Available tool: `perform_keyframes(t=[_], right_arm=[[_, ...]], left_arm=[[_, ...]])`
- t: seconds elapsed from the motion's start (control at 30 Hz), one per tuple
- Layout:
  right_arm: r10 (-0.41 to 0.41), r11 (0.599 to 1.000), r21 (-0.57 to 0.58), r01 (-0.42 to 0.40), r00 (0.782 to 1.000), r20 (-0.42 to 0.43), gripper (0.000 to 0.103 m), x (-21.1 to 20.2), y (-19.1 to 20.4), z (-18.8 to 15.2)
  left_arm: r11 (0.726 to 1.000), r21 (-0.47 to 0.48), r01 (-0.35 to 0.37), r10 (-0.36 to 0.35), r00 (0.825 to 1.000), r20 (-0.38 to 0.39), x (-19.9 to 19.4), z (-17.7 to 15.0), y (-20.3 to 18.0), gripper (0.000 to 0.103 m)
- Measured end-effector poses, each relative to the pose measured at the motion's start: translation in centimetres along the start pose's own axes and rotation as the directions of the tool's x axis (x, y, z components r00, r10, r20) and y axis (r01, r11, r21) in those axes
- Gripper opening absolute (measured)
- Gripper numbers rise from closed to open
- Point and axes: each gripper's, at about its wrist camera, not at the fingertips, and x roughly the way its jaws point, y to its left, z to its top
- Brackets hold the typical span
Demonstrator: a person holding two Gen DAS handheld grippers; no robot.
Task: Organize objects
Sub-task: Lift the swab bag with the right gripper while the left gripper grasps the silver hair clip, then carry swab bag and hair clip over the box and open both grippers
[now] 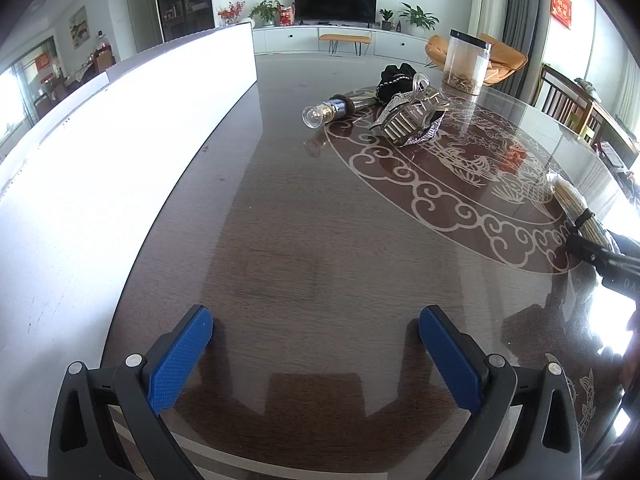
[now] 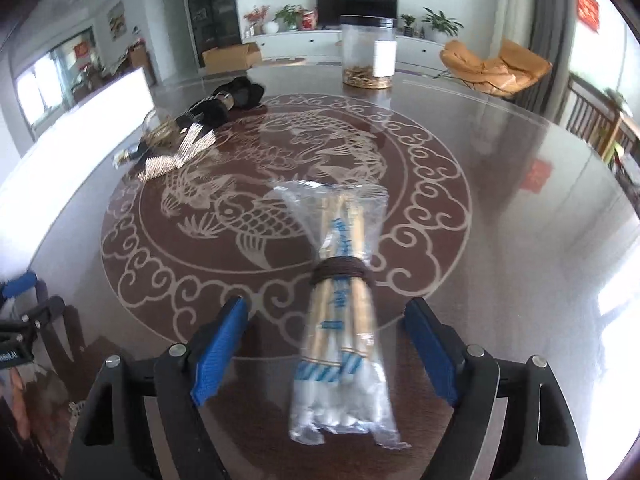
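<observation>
A clear plastic packet of wooden chopsticks (image 2: pixel 340 332), bound with a brown band, lies on the glass-topped table (image 2: pixel 500 220) between the fingers of my right gripper (image 2: pixel 328 344). Both blue pads stand off the packet, with a gap on each side, so that gripper is open. The left wrist view catches the same packet (image 1: pixel 574 204) at its right edge. My left gripper (image 1: pixel 316 344) hovers open over bare tabletop with nothing between its fingers. Farther back lie a clear hair claw (image 1: pixel 412 116) on a silvery bow, a black scrunchie (image 1: pixel 394 76) and a small glass bottle (image 1: pixel 324 112).
A white box (image 1: pixel 120 160) stands along the table's left side. A clear jar with a black lid (image 2: pixel 368 52) stands at the far edge. Chairs ring the table on the right. The left gripper's blue pad (image 2: pixel 18 284) shows at the right wrist view's left edge.
</observation>
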Motion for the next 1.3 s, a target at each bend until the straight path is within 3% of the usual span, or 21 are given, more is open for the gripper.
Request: perform_keyframes(t=[0.07, 0.17, 0.23, 0.37, 0.6, 0.73, 0.77, 0.8, 0.83, 0.93, 1.1, 1.2, 1.23, 1.3], right_arm=[[0.003, 1.000, -0.026, -0.004, 1.000, -0.005, 0.085, 0.3, 0.6, 0.2], [0.014, 1.000, -0.027, -0.014, 1.000, -0.006, 0.086, 0.5, 0.6, 0.2], [0.015, 1.000, -0.027, -0.015, 1.000, -0.006, 0.086, 0.7, 0.5, 0.2], [0.015, 0.999, -0.028, -0.015, 1.000, -0.006, 0.086, 0.8, 0.5, 0.2], [0.020, 0.999, -0.026, -0.020, 1.000, -0.005, 0.086, 0.9, 0.5, 0.3], [0.020, 0.999, -0.026, -0.020, 1.000, -0.005, 0.086, 0.9, 0.5, 0.3], [0.020, 0.999, -0.026, -0.020, 1.000, -0.005, 0.086, 0.9, 0.5, 0.3], [0.021, 0.999, -0.025, -0.021, 1.000, -0.005, 0.086, 0.9, 0.5, 0.3], [0.022, 0.999, -0.024, -0.022, 1.000, -0.004, 0.086, 1.0, 0.5, 0.3], [0.029, 0.999, -0.018, -0.029, 1.000, -0.002, 0.086, 1.0, 0.4, 0.3], [0.045, 0.999, -0.011, -0.045, 0.999, -0.001, 0.088, 1.0, 0.3, 0.4], [0.096, 0.995, -0.007, -0.097, 0.995, -0.024, 0.095, 1.2, 0.0, 0.8], [0.118, 0.993, -0.004, -0.119, 0.991, -0.058, 0.093, 1.4, -0.2, 1.3], [0.151, 0.989, 0.017, -0.150, 0.982, -0.111, 0.074, 1.6, -0.7, 2.5]], left_arm=[[1.000, -0.003, 0.003, -0.003, 1.000, -0.017, 0.1, 0.3, -0.1, 0.103], [0.993, 0.091, 0.070, -0.065, 0.996, -0.054, 1.1, 2.0, -1.4, 0.103], [0.970, 0.194, 0.143, -0.131, 0.989, -0.073, 2.5, 3.9, -3.0, 0.103], [0.937, 0.283, 0.206, -0.187, 0.978, -0.094, 5.7, 8.3, -4.8, 0.103], [0.929, 0.303, 0.211, -0.192, 0.977, -0.092, 9.7, 13.8, -7.0, 0.103], [0.916, 0.370, 0.156, -0.145, 0.988, -0.056, 10.4, 15.7, -9.4, 0.103], [0.909, 0.389, 0.148, -0.141, 0.989, -0.045, 10.4, 15.8, -9.8, 0.101], [0.903, 0.391, 0.177, -0.175, 0.984, -0.039, 10.2, 16.0, -9.9, 0.073], [0.908, 0.376, 0.186, -0.186, 0.982, -0.036, 10.0, 16.0, -9.6, 0.052], [0.919, 0.352, 0.179, -0.183, 0.983, -0.021, 8.9, 14.7, -8.5, 0.052], [0.942, 0.270, 0.202, -0.201, 0.979, -0.028, 5.4, 9.9, -5.5, 0.051], [0.950, 0.230, 0.212, -0.210, 0.977, -0.032, 2.7, 7.4, -3.7, 0.051], [0.952, 0.221, 0.213, -0.213, 0.977, -0.025, 1.8, 7.2, -3.2, 0.051], [0.955, 0.203, 0.214, -0.217, 0.976, -0.009, 0.1, 6.7, -2.2, 0.051]])
